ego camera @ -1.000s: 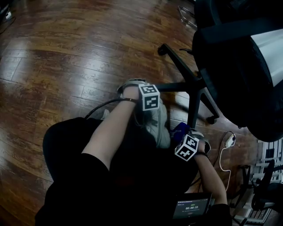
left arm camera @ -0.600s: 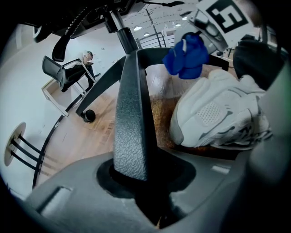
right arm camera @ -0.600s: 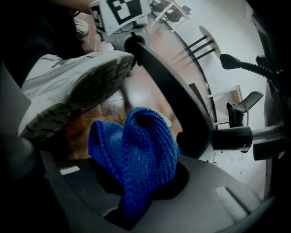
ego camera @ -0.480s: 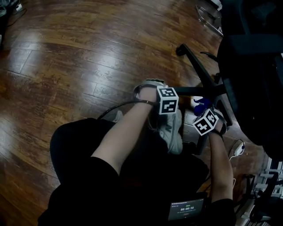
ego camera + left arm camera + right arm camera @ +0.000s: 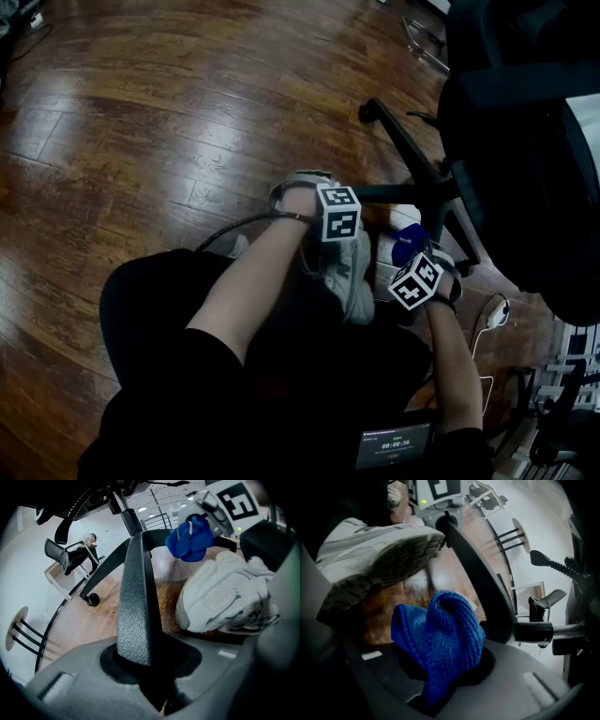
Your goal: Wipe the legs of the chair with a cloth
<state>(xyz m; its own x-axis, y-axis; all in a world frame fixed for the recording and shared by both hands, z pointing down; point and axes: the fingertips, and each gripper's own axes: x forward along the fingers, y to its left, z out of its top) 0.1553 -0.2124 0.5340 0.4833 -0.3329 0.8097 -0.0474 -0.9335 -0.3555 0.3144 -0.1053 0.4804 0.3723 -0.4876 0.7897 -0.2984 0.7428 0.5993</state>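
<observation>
The black office chair's star base [image 5: 439, 191] stands on the wood floor at the right of the head view. My left gripper [image 5: 140, 665] is shut on one black leg [image 5: 135, 602], which runs between its jaws up to the hub. My right gripper [image 5: 440, 686] is shut on a bunched blue cloth [image 5: 440, 637], beside another black leg [image 5: 480, 581]. In the head view the cloth [image 5: 409, 240] sits just below the hub, to the right of the left gripper's cube [image 5: 339, 212]. The left gripper view also shows the cloth [image 5: 190, 538] in the right gripper's jaws.
The person's white shoe [image 5: 352, 274] rests on the floor between the two grippers. The chair's dark seat [image 5: 525, 141] overhangs the base at the right. A white cable with a plug [image 5: 498, 307] lies at the lower right, near another chair's base [image 5: 562, 403]. A small screen [image 5: 394, 442] is at the bottom.
My right gripper carried the blue cloth up from beside the shoe toward the chair's hub, then slid back a little. The left gripper stayed on its leg.
</observation>
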